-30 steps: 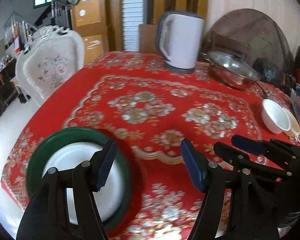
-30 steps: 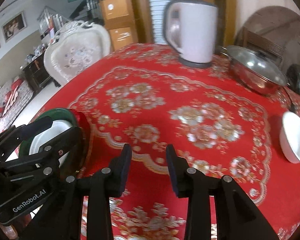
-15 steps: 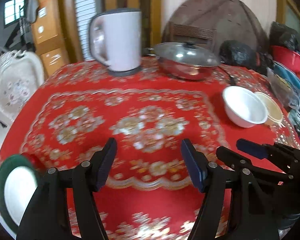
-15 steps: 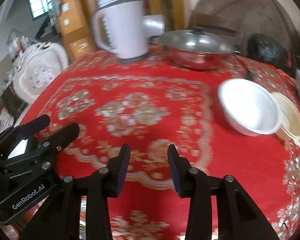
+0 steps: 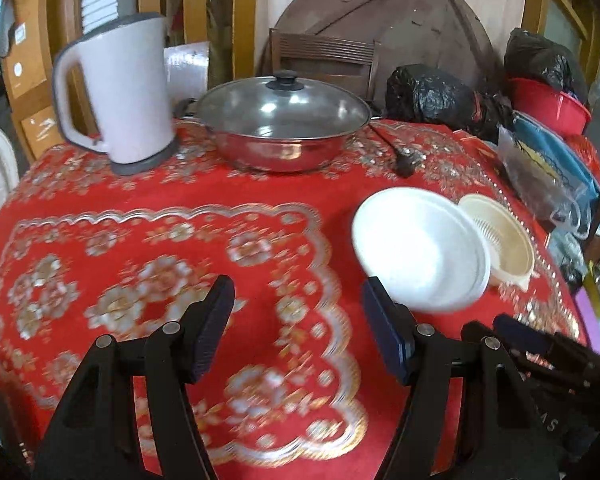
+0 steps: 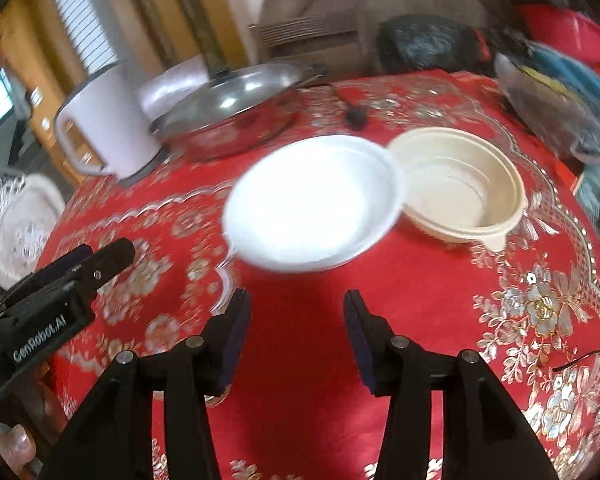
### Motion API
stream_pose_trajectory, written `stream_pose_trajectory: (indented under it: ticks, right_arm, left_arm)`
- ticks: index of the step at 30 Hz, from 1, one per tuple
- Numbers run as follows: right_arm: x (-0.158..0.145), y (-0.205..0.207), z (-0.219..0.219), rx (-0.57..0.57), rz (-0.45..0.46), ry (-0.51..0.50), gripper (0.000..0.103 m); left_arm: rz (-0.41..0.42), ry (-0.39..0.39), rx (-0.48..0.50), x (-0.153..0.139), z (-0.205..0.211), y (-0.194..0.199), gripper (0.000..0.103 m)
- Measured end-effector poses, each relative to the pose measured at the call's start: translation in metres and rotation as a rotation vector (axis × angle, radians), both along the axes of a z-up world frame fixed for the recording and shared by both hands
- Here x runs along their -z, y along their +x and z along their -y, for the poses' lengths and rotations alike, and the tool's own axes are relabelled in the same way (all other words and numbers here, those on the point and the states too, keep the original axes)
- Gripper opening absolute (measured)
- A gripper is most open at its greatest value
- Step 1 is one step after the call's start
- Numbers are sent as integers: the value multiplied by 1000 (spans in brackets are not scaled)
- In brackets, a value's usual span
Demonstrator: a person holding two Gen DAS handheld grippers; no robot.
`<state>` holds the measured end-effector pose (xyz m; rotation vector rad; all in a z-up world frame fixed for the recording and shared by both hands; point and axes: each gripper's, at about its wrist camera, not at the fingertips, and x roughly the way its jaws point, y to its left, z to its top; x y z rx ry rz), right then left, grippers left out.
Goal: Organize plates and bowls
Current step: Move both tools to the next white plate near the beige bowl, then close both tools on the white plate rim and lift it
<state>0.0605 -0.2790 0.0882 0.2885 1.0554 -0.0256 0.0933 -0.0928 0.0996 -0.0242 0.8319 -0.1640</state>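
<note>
The right gripper [image 6: 296, 334] is open, with a wide gap between its two black fingers, and it holds nothing. It points at the white bowl [image 6: 312, 204], which sits on the red tablecloth [image 6: 440, 304] just ahead of it. The gap looks set wide so one finger can go over the bowl's rim, so I think the next step is to grab this bowl by its near edge.

The left gripper [image 5: 298, 330] is open too, and empty. It hangs over the middle of the cloth, with the white bowl [image 5: 420, 248] off to its right side. It seems to be waiting there, out of the way, while the other gripper works.

A cream bowl [image 6: 460, 188] sits right beside the white bowl, and their rims touch or almost touch; the blur makes it hard to say. They may be side by side because they belong together. Putting one inside the other would tidy them up, but which goes in which I cannot tell.

At the back of the table stand a white kettle [image 5: 120, 92] and a shiny pot [image 5: 284, 128] with a glass lid. A black plug [image 5: 406, 164] lies near the pot. They are well apart from the bowls, so they should not get bumped.

The white bowl looks smooth and slippery, so a pinch on its rim must be firm.
</note>
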Motion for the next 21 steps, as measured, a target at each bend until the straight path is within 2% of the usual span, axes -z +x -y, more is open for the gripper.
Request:
stream_pose_trajectory:
  ticks: [11, 16, 18, 20, 21]
  right_arm:
    - [21, 20, 36, 115, 19, 97, 51]
    - [33, 36, 36, 92, 21, 71, 50]
    - [38, 40, 34, 69, 15, 72, 49]
    - [45, 44, 32, 55, 6, 56, 39]
    - [46, 44, 32, 52, 6, 57, 36]
  left_arm:
    - [-82, -30, 45, 30, 39, 53, 69]
    - [-133, -28, 52, 47, 52, 71, 69]
    - [-132, 2, 43, 51, 55, 75, 69]
    - [-131, 51, 45, 56, 59, 78, 65]
    - [-138, 55, 47, 58, 59, 79, 54]
